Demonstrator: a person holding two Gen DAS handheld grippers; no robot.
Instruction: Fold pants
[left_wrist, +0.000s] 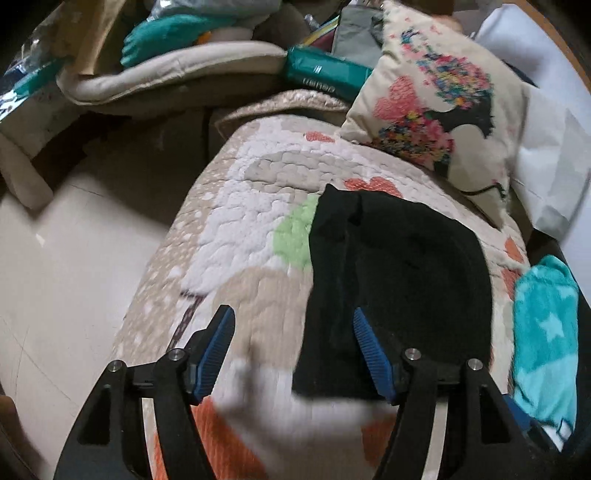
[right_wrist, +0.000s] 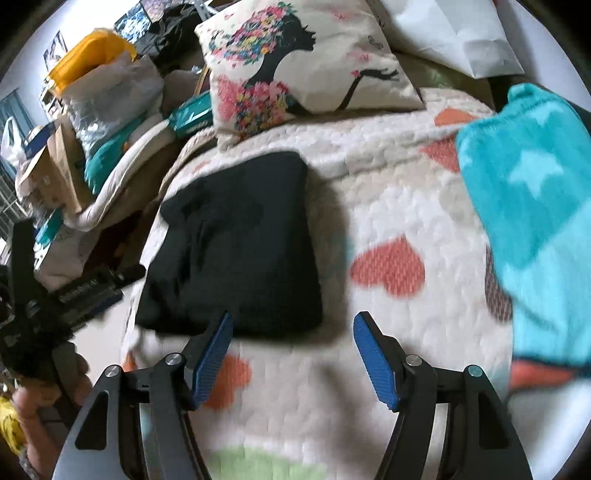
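— Black pants (right_wrist: 236, 240) are seen folded into a square on the heart-print quilt (right_wrist: 388, 206), below the printed pillow (right_wrist: 295, 62).
— Both the left gripper (left_wrist: 293, 325) and right gripper (right_wrist: 293, 328) are spread, nothing pinched

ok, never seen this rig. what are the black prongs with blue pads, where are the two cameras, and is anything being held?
No robot here: a person holds a two-finger gripper in each hand, each with a fisheye camera looking along its fingers. One picture is from the left gripper, the other from the right gripper. The blue parts are the finger pads. Both are open with nothing between the pads.

Below them is a quilt with hearts, and on it the black pants, folded into a compact block. Behind that is a pillow; to the right, a teal blanket with stars. In the right view, the person's hand with the other gripper shows at the left edge.
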